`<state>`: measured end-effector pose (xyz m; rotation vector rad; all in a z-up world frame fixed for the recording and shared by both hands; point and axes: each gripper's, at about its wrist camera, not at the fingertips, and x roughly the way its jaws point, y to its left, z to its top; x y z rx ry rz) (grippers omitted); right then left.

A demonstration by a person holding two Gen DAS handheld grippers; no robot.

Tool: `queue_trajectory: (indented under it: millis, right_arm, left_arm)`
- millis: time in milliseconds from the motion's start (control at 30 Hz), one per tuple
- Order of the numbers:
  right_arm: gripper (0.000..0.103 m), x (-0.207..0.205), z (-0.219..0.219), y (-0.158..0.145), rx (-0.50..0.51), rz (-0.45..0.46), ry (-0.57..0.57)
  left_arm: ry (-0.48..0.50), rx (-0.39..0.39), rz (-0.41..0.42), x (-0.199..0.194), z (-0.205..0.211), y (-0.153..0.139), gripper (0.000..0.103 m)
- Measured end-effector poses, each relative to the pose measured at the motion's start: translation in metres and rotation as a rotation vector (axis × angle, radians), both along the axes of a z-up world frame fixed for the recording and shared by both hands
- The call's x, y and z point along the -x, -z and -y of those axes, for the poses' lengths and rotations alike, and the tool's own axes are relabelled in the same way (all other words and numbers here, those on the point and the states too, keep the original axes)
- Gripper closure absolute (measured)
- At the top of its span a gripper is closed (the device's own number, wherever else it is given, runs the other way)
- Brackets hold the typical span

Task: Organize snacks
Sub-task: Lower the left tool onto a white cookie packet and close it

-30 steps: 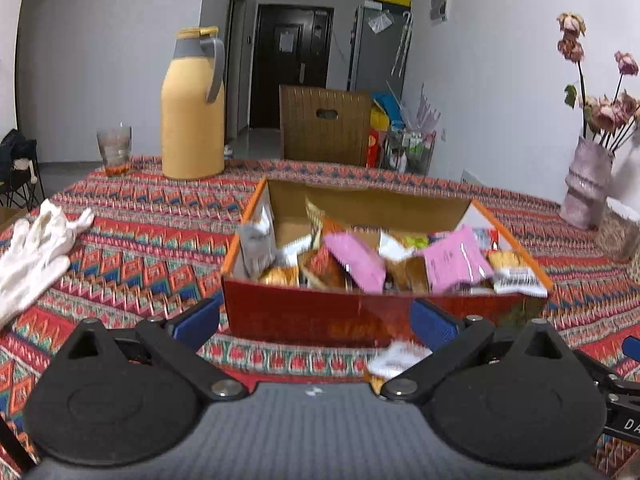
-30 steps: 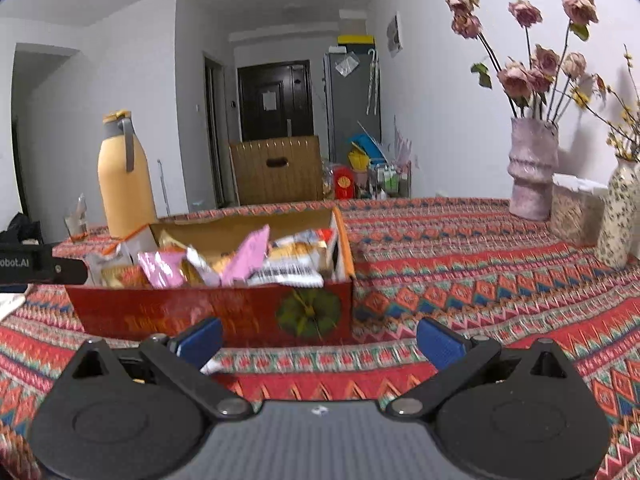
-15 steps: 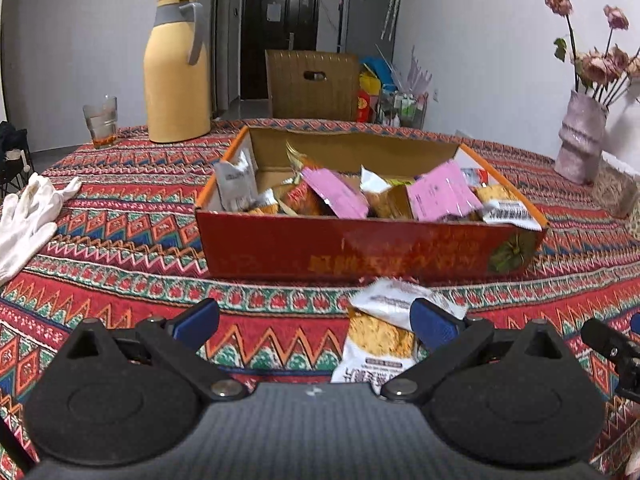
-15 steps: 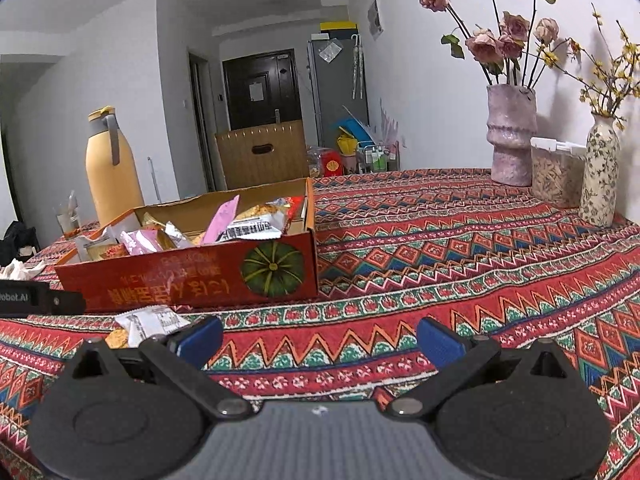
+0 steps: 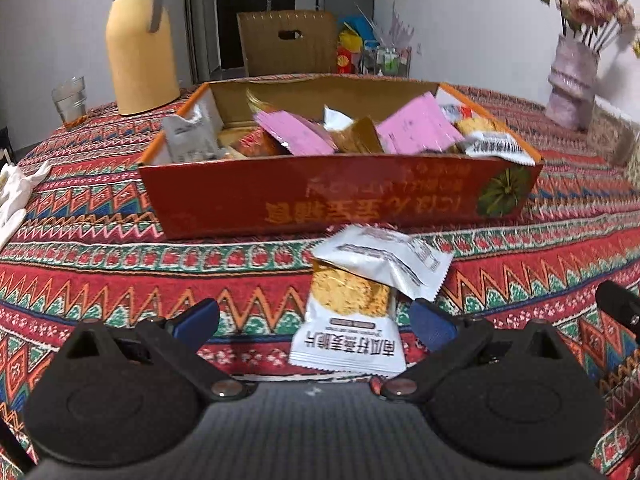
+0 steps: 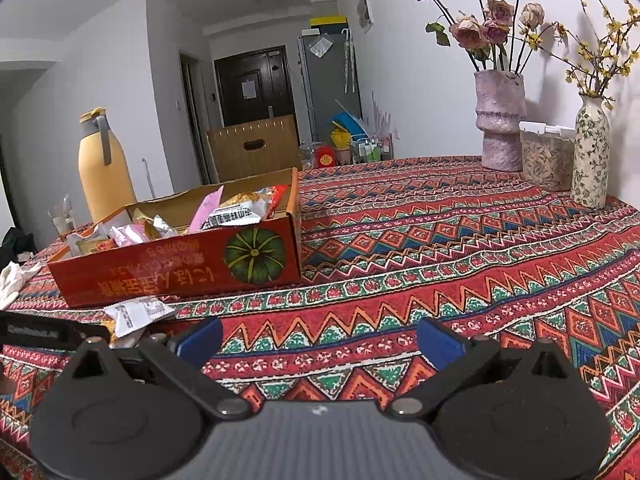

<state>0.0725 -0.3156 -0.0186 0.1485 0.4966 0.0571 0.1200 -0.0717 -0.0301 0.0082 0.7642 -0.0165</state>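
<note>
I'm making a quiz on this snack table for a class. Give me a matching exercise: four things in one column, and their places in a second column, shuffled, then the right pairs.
Things:
1. white snack packets
2. pink packets
3. yellow thermos
4. white glove

Places:
A. inside the red box
B. standing on the tablecloth beyond the box's far left corner
C. on the cloth just in front of the box
D. at the table's left edge

Pairs: 1-C, 2-A, 3-B, 4-D
</note>
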Motion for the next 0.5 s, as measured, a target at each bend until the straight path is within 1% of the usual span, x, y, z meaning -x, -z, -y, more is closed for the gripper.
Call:
queue_trajectory:
  millis: [67,133,167,200,233,267,300,333,367,500]
  right_arm:
    - [0.000,0.000,0.000,0.001,0.001,-0.002,0.000]
    - [0.000,0.000,0.000,0.001,0.001,-0.005,0.001]
    - [0.000,0.000,0.000,0.002,0.001,-0.006,0.002]
    - [0.000,-0.001,0.000,0.002,0.002,-0.008,0.002]
    - [0.000,-0.001,0.000,0.003,0.002,-0.010,0.002]
    - [0.000,-0.001,0.000,0.003,0.002,-0.012,0.002]
    - [0.000,-0.001,0.000,0.004,0.003,-0.013,0.001]
    - [0.000,-0.001,-0.001,0.004,0.005,-0.015,0.001]
    - [0.000,-0.001,-0.001,0.004,0.006,-0.016,0.002]
    - [0.000,-0.001,-0.002,0.005,0.011,-0.023,0.003]
  left_arm:
    - [0.007,-0.016,-0.010,-0.003,0.006,0.002,0.000]
    - [0.019,-0.018,-0.017,-0.006,0.011,0.004,0.005]
    - [0.023,-0.019,-0.021,-0.008,0.013,0.004,0.010]
    - [0.026,-0.018,-0.024,-0.010,0.015,0.004,0.018]
    - [0.032,-0.014,-0.029,-0.012,0.016,0.005,0.022]
    - [0.038,-0.008,-0.037,-0.013,0.017,0.006,0.034]
    - [0.045,0.003,-0.049,-0.015,0.018,0.007,0.041]
    - [0.045,0.003,-0.040,-0.014,0.019,0.007,0.044]
    - [0.047,0.006,-0.038,-0.014,0.019,0.007,0.050]
    - [0.057,0.018,-0.024,-0.011,0.017,0.006,0.061]
